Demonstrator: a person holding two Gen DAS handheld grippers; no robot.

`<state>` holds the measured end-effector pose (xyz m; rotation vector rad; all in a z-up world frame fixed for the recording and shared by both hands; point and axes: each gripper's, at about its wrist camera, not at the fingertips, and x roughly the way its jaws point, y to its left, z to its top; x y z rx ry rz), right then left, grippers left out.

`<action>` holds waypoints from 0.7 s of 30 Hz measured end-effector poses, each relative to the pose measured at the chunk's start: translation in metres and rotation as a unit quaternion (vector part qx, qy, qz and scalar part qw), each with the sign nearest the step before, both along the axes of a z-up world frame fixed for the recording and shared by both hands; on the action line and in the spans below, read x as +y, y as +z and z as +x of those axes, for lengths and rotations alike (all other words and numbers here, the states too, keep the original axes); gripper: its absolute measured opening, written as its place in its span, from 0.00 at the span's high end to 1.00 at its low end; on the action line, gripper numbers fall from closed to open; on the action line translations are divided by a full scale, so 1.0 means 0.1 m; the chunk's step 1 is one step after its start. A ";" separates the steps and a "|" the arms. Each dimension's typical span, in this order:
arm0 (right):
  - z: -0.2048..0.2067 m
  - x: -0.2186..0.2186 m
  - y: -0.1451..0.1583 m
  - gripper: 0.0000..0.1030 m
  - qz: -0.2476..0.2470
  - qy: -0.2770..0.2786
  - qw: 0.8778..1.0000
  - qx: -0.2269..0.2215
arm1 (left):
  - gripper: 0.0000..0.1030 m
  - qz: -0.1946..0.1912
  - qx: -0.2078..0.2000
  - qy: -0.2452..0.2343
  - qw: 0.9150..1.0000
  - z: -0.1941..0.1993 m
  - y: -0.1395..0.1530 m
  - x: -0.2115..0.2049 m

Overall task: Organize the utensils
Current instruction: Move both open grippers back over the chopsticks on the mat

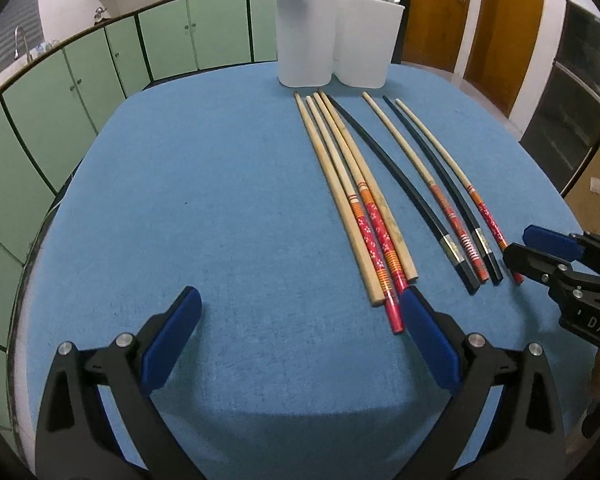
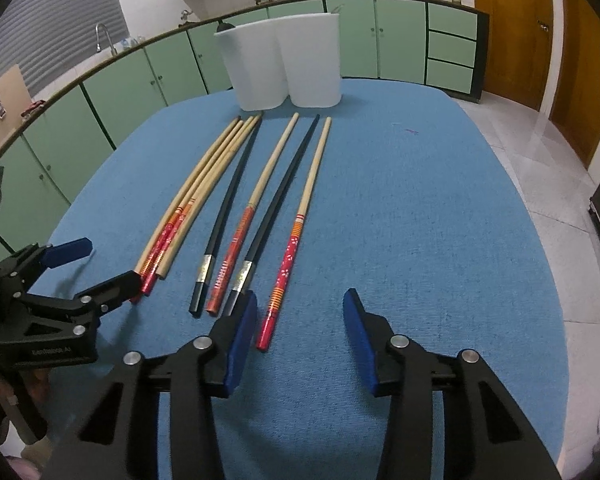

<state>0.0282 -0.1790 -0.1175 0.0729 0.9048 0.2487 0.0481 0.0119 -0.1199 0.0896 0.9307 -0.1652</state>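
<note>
Several chopsticks lie side by side on a blue table: a tight bundle of wooden ones, some with red patterned ends, then two black chopsticks alternating with red-ended wooden ones. A white two-compartment holder stands upright at the far ends. My left gripper is open, near the bundle's near ends. My right gripper is open, its left finger beside the rightmost chopstick's near end. Each gripper shows in the other's view: the right, the left.
Green kitchen cabinets with a counter curve behind the table, with pots on top and a sink tap at the left. Wooden doors stand at the back right. Tiled floor lies beyond the table's right edge.
</note>
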 end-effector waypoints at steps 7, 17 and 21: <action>-0.01 0.04 0.00 0.57 -0.001 0.004 1.000 -0.003 | 0.06 -0.001 0.003 0.010 1.000 0.01 -0.02 0.07; -0.02 0.07 0.01 0.57 0.001 0.010 1.000 -0.005 | 0.07 0.008 0.011 0.019 1.000 0.05 -0.04 0.04; -0.02 0.07 0.00 0.59 -0.010 0.007 1.000 -0.006 | 0.10 0.008 0.009 0.026 1.000 0.07 -0.03 0.04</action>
